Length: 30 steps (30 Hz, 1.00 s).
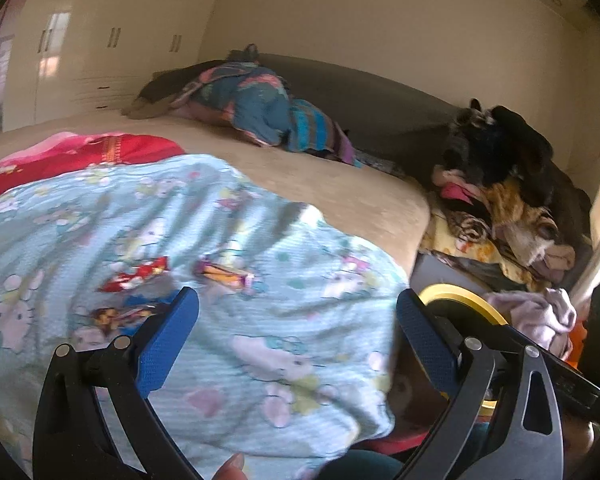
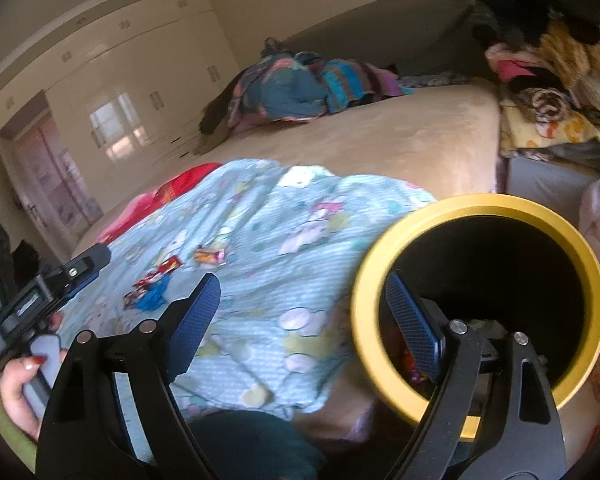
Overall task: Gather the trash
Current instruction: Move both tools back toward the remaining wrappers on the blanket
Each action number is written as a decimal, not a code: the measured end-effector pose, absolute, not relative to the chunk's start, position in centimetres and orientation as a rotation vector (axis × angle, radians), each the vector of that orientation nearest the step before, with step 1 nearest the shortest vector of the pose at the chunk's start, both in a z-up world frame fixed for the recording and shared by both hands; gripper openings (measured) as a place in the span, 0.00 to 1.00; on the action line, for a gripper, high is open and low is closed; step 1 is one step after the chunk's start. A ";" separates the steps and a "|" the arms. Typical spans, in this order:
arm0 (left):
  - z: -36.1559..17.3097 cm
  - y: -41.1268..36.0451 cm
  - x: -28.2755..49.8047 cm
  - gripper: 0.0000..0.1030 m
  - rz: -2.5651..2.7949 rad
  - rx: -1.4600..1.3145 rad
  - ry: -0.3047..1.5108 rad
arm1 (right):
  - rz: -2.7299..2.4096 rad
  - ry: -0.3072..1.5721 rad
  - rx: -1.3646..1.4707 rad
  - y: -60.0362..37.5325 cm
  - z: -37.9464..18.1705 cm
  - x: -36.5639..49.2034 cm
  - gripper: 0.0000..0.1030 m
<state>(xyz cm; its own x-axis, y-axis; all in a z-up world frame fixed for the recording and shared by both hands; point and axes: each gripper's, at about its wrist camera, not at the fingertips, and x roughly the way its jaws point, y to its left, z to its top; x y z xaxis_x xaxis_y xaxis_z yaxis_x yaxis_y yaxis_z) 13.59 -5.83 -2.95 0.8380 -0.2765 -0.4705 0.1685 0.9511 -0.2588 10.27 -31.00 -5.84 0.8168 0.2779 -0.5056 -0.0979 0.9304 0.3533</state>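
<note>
Three snack wrappers lie close together on the light blue cartoon blanket (image 1: 260, 220): a red one (image 1: 140, 276), an orange-purple one (image 1: 224, 274) and a blue-yellow one (image 1: 124, 314). My left gripper (image 1: 298, 308) hangs open just short of them, its left pad beside the blue-yellow wrapper, nothing between the pads. In the right wrist view the same wrappers (image 2: 208, 256) lie ahead to the left. My right gripper (image 2: 302, 284) is open and empty, its right finger in front of the mouth of a yellow-rimmed bin (image 2: 480, 208). Colourful scraps (image 2: 412, 364) show inside the bin.
The blanket covers the near part of a beige bed (image 1: 340, 184); a red cloth (image 1: 80, 156) and bundled colourful bedding (image 1: 260, 108) lie further back. Piled clothes (image 1: 508, 208) stand at the right. A hand (image 2: 16, 392) holds the left tool. Wardrobes (image 1: 100, 40) line the far wall.
</note>
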 end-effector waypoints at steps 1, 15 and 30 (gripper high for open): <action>-2.9 -5.3 13.6 0.94 -0.227 -0.214 0.526 | 0.216 0.586 0.315 -30.5 -5.7 10.4 0.75; -4.5 2.1 14.2 0.94 -0.101 -0.269 0.550 | 0.373 0.633 0.220 -22.2 -4.8 13.9 0.75; -9.0 7.5 15.4 0.92 -0.078 -0.429 0.642 | 0.407 0.736 0.120 -17.1 -7.3 21.8 0.75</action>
<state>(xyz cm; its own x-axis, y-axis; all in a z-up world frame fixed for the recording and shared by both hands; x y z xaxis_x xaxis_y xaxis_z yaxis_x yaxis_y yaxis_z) 15.40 7.51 -9.04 0.8013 -0.2014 -0.5633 -0.0602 0.9097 -0.4109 21.79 -17.10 -7.28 0.6673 0.4014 -0.6274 -0.3183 0.9152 0.2471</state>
